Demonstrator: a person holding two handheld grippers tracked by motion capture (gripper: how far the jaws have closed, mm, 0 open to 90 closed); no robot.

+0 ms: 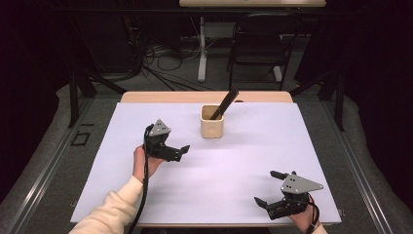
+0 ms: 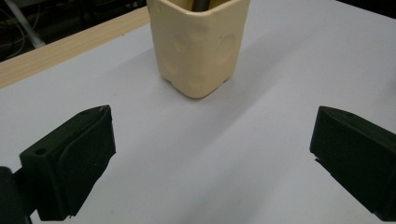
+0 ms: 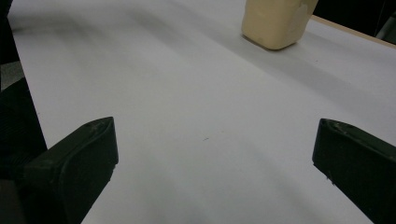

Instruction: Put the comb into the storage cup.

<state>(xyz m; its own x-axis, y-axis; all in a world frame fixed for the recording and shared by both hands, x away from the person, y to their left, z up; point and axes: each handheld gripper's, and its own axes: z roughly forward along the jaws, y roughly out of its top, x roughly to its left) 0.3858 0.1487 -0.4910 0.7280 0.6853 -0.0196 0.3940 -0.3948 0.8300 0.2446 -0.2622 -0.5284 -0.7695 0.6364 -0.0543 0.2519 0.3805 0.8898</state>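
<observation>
Your left gripper has its jaws spread wide with nothing between them but bare white counter; the cream cup stands just ahead of them, slightly left of centre. Your right gripper is likewise spread and empty, and in its own view the cup sits well away at the upper right.

In the high view the left gripper hovers left of and a little nearer to you than the cup, while the right gripper hangs near the counter's front right corner, well apart from it. A dark flat stick leans out of the cup toward the far right.

Handling, as a judgement: the cup looks rigid and glazed, probably ceramic, so expect a smooth, slippery, breakable wall with some weight. Take it across two opposite flat sides at mid-height, not by the rim. The stick looks stiff and light; pinch its exposed upper part.

The left gripper view gives the cup's rounded feet and dimpled wall but cuts off the top. The high view supplies the open top, the stick's lean and both grippers' places.
</observation>
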